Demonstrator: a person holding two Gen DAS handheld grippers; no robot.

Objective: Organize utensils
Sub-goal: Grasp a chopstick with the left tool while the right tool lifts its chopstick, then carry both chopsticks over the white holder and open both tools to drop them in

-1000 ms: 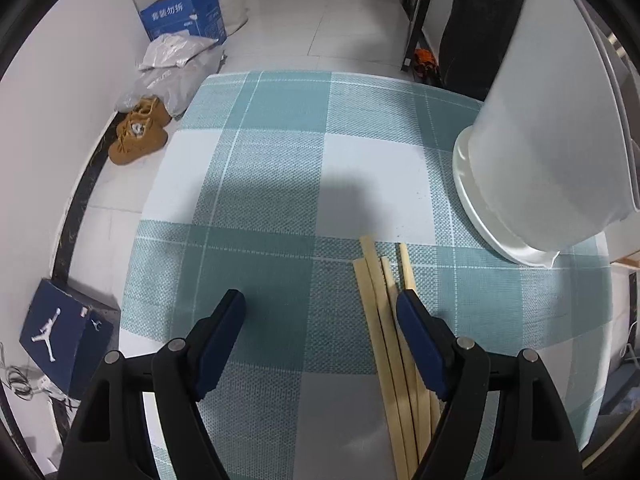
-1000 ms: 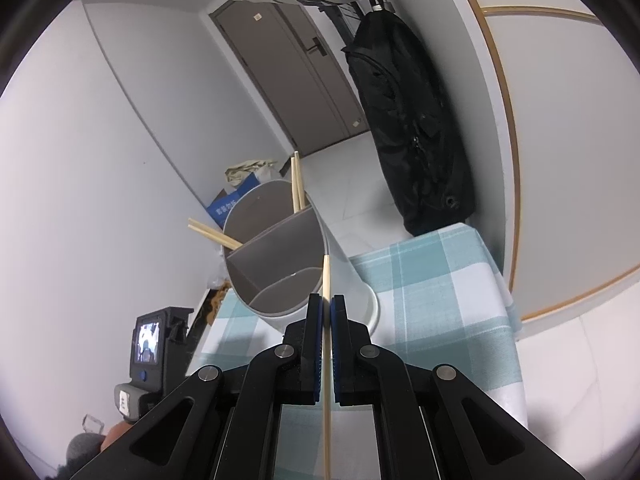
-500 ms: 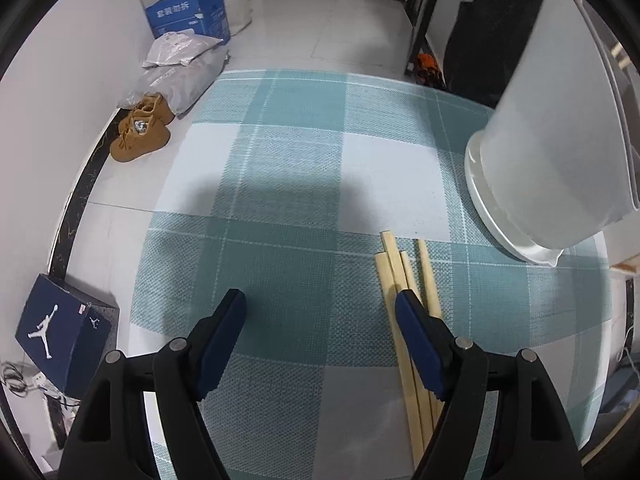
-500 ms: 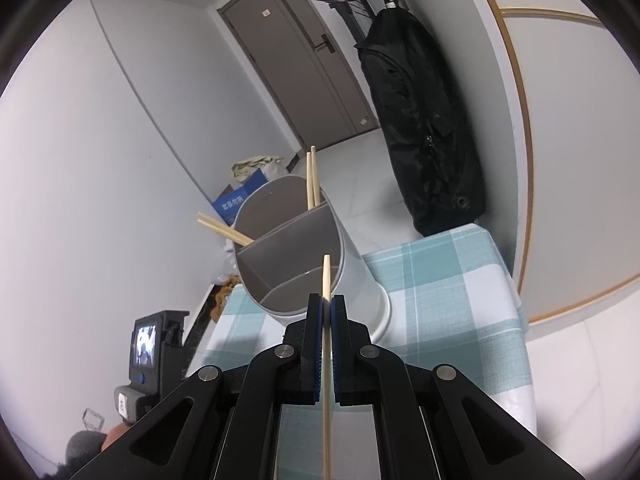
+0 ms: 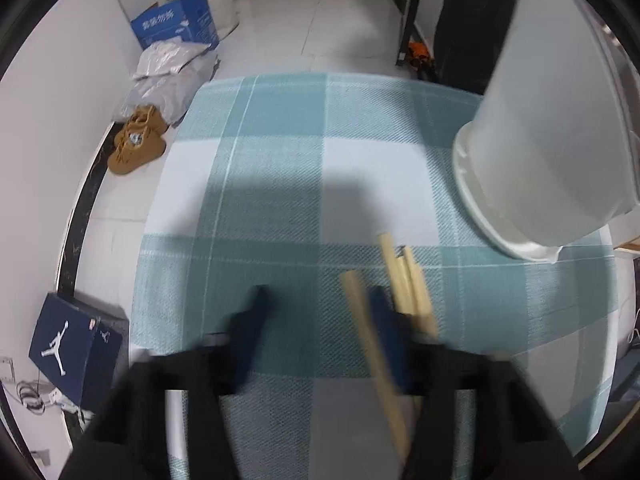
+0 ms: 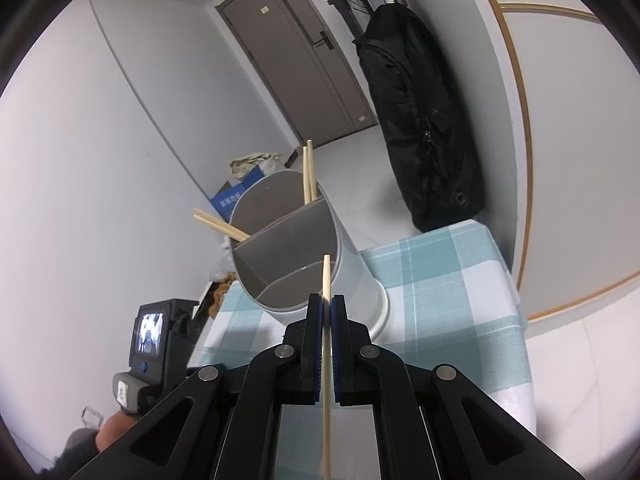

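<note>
In the left wrist view, several wooden chopsticks [image 5: 408, 280] lie on the teal checked tablecloth [image 5: 272, 160]. My left gripper [image 5: 320, 312] points down over them, blurred, and its jaws are closing. One chopstick [image 5: 372, 352] lies between them against the right finger, with a gap still on the left side. The white utensil holder [image 5: 552, 140] stands at the right. In the right wrist view my right gripper [image 6: 326, 312] is shut on a single chopstick [image 6: 326, 276], just in front of the divided holder [image 6: 352, 264]. Other chopsticks [image 6: 308, 176] stand in its back compartment.
Brown shoes [image 5: 136, 148], a blue carton [image 5: 176, 24] and a dark shoebox [image 5: 76, 344] sit on the floor left of the table. A black bag [image 6: 420, 120] hangs by the wall. The other hand-held unit with its small screen [image 6: 152, 336] shows low on the left.
My left gripper's jaws have narrowed sharply and one chopstick now sits between them, apart from the rest. The right gripper with its chopstick has kept still.
</note>
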